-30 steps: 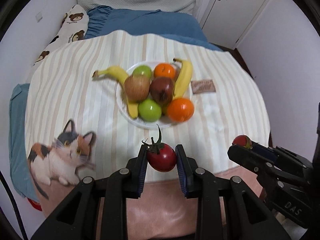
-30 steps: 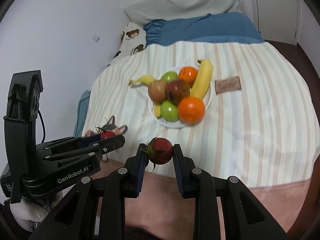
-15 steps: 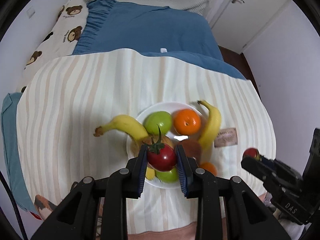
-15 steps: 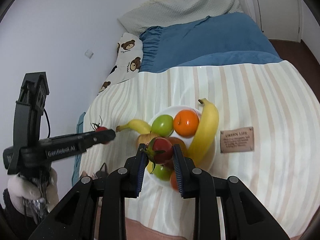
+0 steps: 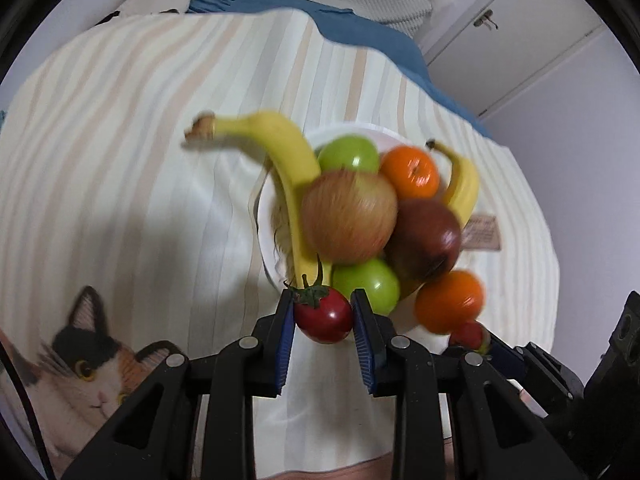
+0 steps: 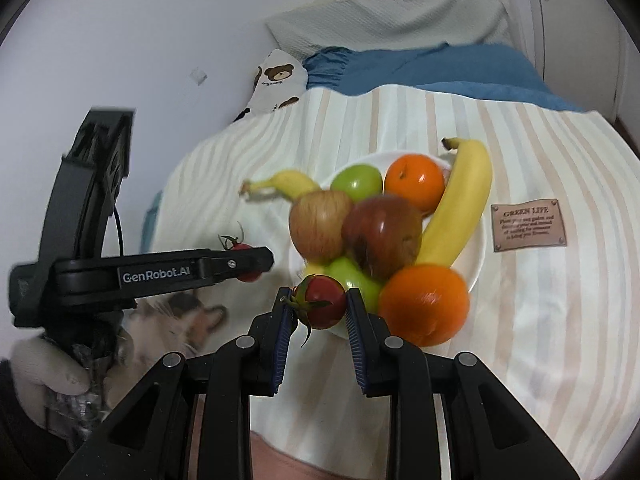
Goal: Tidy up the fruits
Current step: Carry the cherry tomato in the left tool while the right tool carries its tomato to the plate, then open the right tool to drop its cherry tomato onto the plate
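Note:
A white plate on the striped cloth holds two bananas, apples and oranges, piled high. My left gripper is shut on a red tomato with a green stem, just at the plate's near-left rim. My right gripper is shut on a second red tomato, close over the plate's near edge. The left gripper also shows in the right wrist view with its tomato, left of the plate.
A striped cloth with a cat print covers the round table. A brown label lies right of the plate. Behind are a blue bed, pillows and a white door.
Both grippers have come down and closer to the plate, each still holding its tomato. The fruit pile now fills much more of both views.

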A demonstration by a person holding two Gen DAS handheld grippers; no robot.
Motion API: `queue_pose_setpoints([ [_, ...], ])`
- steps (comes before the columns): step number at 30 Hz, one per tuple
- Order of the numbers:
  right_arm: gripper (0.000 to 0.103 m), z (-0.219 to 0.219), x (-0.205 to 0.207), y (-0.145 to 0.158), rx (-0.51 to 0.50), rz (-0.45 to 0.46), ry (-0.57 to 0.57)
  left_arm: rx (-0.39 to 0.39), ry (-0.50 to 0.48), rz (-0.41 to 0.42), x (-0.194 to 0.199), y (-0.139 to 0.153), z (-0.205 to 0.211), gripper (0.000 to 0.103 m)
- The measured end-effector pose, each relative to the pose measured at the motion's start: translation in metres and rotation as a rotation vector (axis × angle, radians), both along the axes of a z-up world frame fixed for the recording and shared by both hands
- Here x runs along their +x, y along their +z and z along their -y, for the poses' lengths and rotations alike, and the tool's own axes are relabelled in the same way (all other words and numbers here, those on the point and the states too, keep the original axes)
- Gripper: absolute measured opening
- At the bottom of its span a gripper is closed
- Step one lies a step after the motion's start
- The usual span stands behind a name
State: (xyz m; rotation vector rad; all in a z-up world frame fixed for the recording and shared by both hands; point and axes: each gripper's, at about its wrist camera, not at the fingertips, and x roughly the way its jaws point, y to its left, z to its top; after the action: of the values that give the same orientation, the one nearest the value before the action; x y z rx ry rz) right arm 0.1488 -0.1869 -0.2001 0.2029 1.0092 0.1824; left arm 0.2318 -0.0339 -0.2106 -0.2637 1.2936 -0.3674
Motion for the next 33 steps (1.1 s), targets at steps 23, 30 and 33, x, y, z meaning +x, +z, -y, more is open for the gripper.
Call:
queue_pose_setpoints([
  [23, 0.029, -0.013, -0.014, -0.071, -0.165, 0.111, -0.182, 0.029, -0.107, 0.195, -0.013, -0.047, 0.007, 0.025],
  [30, 0.03, -0.015, -0.016, -0.076, -0.185, 0.124, -0.21, 0.067, -0.131, 0.21, -0.009, -0.048, 0.019, 0.026],
  [33, 0.031, -0.017, -0.015, -0.076, -0.194, 0.124, -0.205, 0.073, -0.119, 0.207, -0.008, -0.047, 0.02, 0.027],
])
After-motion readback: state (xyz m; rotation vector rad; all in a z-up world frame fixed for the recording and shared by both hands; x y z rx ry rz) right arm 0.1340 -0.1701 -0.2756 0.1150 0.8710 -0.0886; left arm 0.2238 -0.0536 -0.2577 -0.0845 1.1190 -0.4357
